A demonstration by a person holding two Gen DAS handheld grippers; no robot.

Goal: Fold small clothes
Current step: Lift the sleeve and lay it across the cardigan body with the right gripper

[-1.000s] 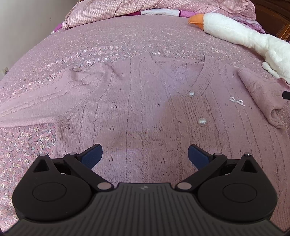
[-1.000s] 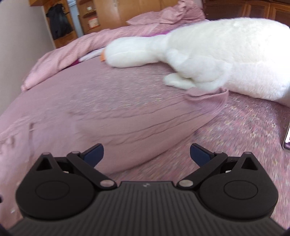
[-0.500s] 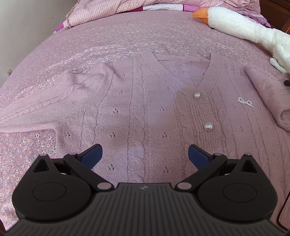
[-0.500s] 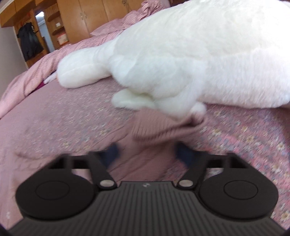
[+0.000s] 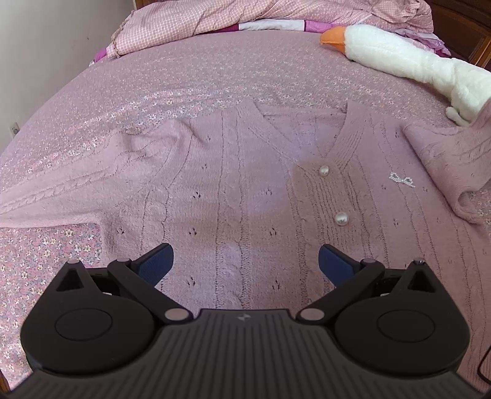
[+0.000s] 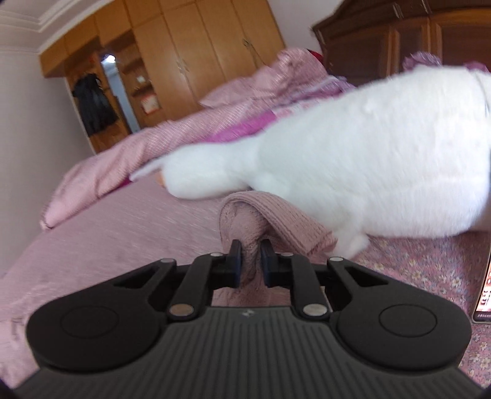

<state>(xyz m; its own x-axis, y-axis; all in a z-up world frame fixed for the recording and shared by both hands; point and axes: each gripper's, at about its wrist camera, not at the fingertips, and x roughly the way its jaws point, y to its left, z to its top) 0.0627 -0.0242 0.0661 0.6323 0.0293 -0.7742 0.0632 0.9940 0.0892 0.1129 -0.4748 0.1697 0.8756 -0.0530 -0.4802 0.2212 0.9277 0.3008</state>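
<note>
A pink knitted cardigan [image 5: 233, 190] with pearl buttons lies flat, front up, on the bed. Its left sleeve [image 5: 61, 190] stretches out to the left. My left gripper [image 5: 245, 261] hovers open over the cardigan's lower middle, nothing between its blue pads. The right sleeve [image 5: 451, 159] is lifted and folded at the right edge of the left wrist view. In the right wrist view my right gripper [image 6: 251, 264] is shut on that sleeve's ribbed cuff [image 6: 276, 221], which bunches up between the pads right beside the plush goose.
A white plush goose [image 5: 399, 58] [image 6: 368, 159] lies along the bed's far right, touching the lifted sleeve. A checked pink quilt [image 5: 245, 12] is piled at the head of the floral bedspread [image 5: 46, 261]. A phone [image 6: 483, 291] lies at the right edge. Wooden wardrobes stand behind.
My right gripper closed on the right sleeve's cuff and raised it next to the goose. The left gripper stayed open and drifted slightly above the cardigan.
</note>
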